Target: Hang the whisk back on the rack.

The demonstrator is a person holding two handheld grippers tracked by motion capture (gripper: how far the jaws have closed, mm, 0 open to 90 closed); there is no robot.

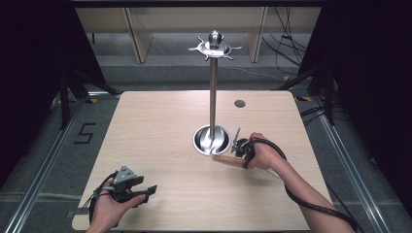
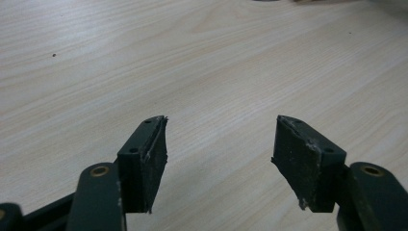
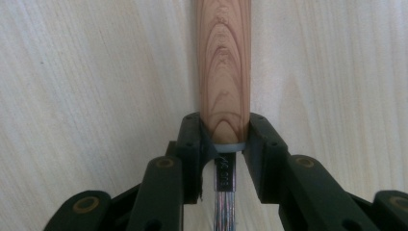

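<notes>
Right jaws: closed on the wooden handle [image 3: 224, 72] of a utensil, one pad on each side of the handle's end where it meets the metal shank [image 3: 224, 190]; nothing else is between them.
Left jaws: spread wide over bare wood, with nothing between them and no thing touched.
Wooden handle: in the right gripper view it runs from the pads straight toward 12 o'clock, lying along the worktop's grain; in the high view it [image 1: 228, 160] lies flat, pointing to about 9 o'clock from the hand.
Metal shank: comes back between the jaws toward 6 o'clock in the right gripper view; its far end sticks up beside the hand in the high view, too small to say what kind of utensil it is.
Right gripper [image 1: 241, 148]: at about 4 o'clock from the worktop's middle, just at the 3 o'clock side of the stand's bowl, held in the person's right hand [image 1: 265, 154].
Left gripper [image 1: 145, 191]: near the worktop's front left edge, at about 7 o'clock, well apart from the utensil, held in the left hand [image 1: 109, 206].
Stand [image 1: 213, 92]: an upright metal pole with a hooked ring on top, rising from a shiny bowl base [image 1: 212, 140] near the centre.
Worktop [image 1: 155, 126]: pale wood, with a dark round cap [image 1: 239, 103] at about 1 o'clock.
</notes>
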